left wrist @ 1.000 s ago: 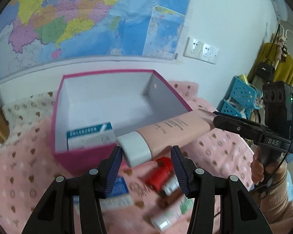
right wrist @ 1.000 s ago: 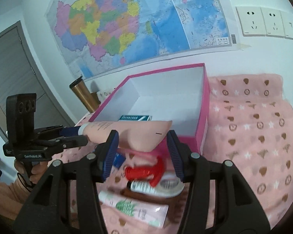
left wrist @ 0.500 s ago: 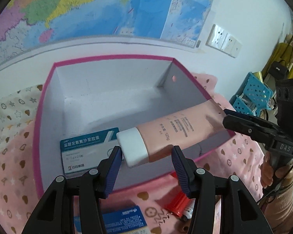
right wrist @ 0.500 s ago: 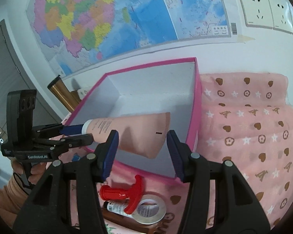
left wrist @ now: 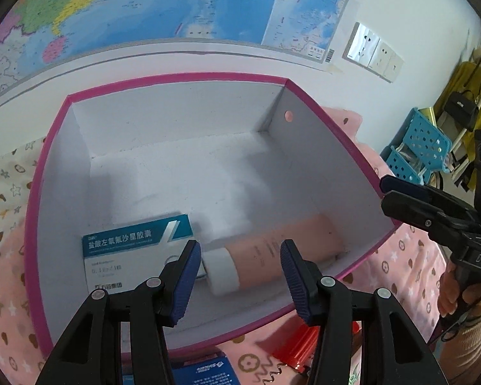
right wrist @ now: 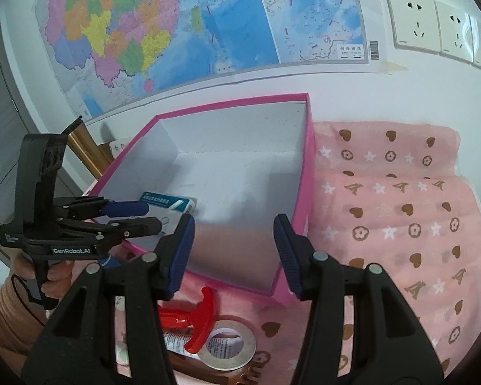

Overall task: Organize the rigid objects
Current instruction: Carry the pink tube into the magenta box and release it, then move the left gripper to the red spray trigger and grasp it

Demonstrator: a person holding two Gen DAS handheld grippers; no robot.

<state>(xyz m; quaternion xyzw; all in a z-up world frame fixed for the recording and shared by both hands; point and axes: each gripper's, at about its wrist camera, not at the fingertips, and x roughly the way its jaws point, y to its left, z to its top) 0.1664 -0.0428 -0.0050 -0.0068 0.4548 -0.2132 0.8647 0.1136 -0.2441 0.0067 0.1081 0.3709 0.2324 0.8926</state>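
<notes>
Both tools released: left tool [left wrist: 239, 268], right tool [right wrist: 234, 252]. Red T-handled corkscrew [right wrist: 197, 316] and white tape ring [right wrist: 229, 349] sat nearest. Beyond, pink white-capped plastic tube [left wrist: 272, 253] lay flat inside pink-rimmed cardboard box [left wrist: 352, 199], beside teal-white medicine carton [left wrist: 134, 247].

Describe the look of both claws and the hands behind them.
Both claws, left and right, are black plastic with ribbed blue pads and silver rivets. White lettering marks the bodies: "GenRobot.AI" on the left, "DAS" on the right. Bare hands grip the handles, with thin black cables and ribbed peach sleeves.
</notes>
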